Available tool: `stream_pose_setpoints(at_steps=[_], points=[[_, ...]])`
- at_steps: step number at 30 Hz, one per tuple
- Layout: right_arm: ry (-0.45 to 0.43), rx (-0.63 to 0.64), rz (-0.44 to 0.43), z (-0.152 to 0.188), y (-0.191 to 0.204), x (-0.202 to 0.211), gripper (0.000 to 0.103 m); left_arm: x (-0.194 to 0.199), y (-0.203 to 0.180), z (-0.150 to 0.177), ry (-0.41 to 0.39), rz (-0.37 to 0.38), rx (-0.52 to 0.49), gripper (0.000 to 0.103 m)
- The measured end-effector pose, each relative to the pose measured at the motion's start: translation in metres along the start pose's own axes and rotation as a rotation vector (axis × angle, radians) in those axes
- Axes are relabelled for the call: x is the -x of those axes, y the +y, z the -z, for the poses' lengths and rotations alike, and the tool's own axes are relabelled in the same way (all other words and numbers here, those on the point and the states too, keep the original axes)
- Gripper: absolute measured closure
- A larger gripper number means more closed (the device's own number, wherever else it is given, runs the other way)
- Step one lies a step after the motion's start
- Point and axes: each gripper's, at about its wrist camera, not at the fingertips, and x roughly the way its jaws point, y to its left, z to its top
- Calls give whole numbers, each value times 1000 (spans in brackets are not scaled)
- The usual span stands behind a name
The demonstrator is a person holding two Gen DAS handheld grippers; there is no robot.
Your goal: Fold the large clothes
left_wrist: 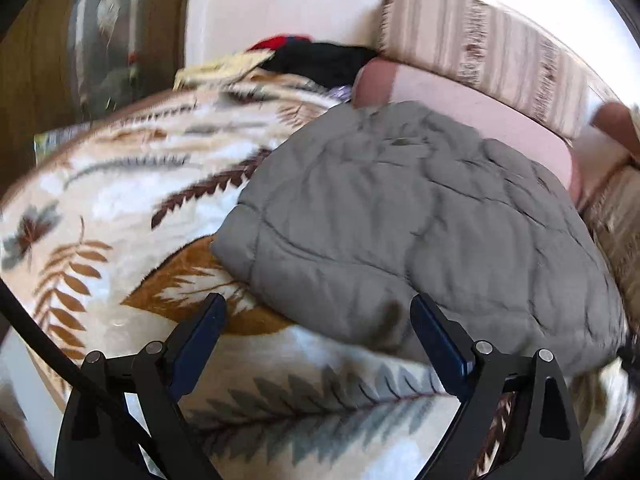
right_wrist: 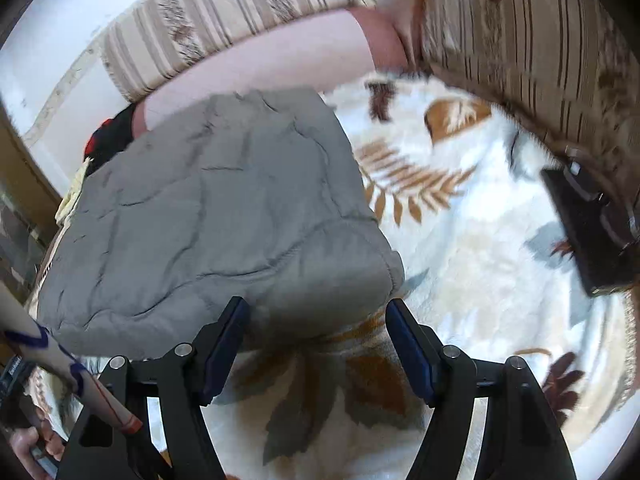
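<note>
A grey quilted garment (left_wrist: pixel 416 216) lies folded into a thick bundle on a leaf-patterned blanket (left_wrist: pixel 120 184). It also shows in the right wrist view (right_wrist: pixel 216 216) on the same blanket (right_wrist: pixel 472 248). My left gripper (left_wrist: pixel 318 308) is open and empty, just short of the bundle's near edge. My right gripper (right_wrist: pixel 318 312) is open and empty, above the bundle's near right corner. Neither gripper touches the garment.
A pink cushion (left_wrist: pixel 472 112) and a striped sofa back (left_wrist: pixel 480 40) lie behind the bundle. A black and red pile of clothes (left_wrist: pixel 312 56) sits at the far end. A dark flat object (right_wrist: pixel 588 220) lies at the right by a striped armrest (right_wrist: pixel 540 60).
</note>
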Motion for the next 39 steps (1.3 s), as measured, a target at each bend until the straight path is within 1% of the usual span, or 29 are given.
stream_pose_setpoints(at_steps=[3,5,8,12,15,17,19,22,24,26,27,28,29,30,31,32,33,34,35,36,37,39], points=[[-43,65,-11,10,16,16,26,7,-16,7,-20,-5,-79,10],[-59,110,-7,10,26,17,26,2,-24,6,-9,-31,-127,10],[-75,156,-15,11,39,16,26,-1,-31,9,-3,-45,-159,10],[-10,187,-9,14,46,-5,26,-8,-33,9,14,-55,-164,10],[59,164,-15,18,44,-23,26,-8,-34,10,18,-54,-164,10],[64,169,-14,19,44,-23,26,-6,-34,10,17,-50,-170,10],[46,175,-16,18,44,-14,26,-2,-34,10,10,-48,-173,10],[1,171,-15,16,46,8,26,11,-35,7,6,-37,-166,10],[-21,157,-9,12,49,25,26,28,-36,4,-4,-16,-154,10],[-29,156,7,11,56,45,22,53,-38,-2,0,16,-137,10],[-29,165,11,11,62,60,22,65,-39,-6,-6,32,-129,10],[-35,173,3,10,65,70,21,78,-39,-9,-15,48,-122,10],[-47,187,-10,9,71,85,18,94,-40,-14,-31,64,-120,8],[-66,204,-24,6,77,102,16,115,-41,-21,-55,61,-127,6],[-89,214,-32,3,83,120,12,131,-42,-26,-76,50,-133,3],[-116,219,-37,1,88,138,8,148,-43,-31,-110,41,-139,3],[-168,224,-56,-2,93,166,6,163,-43,-34,-144,36,-142,2],[-208,226,-68,-2,99,183,2,177,-43,-36,-181,31,-141,0],[-273,233,-78,-1,105,206,0,193,-43,-38,-221,23,-136,0],[-335,248,-78,1,111,225,0,208,-43,-39,-258,8,-127,0],[-371,262,-74,4,116,236,0,216,-44,-39,-272,0,-124,0],[-412,273,-68,9,123,251,0,227,-46,-34,-263,0,-141,0]])
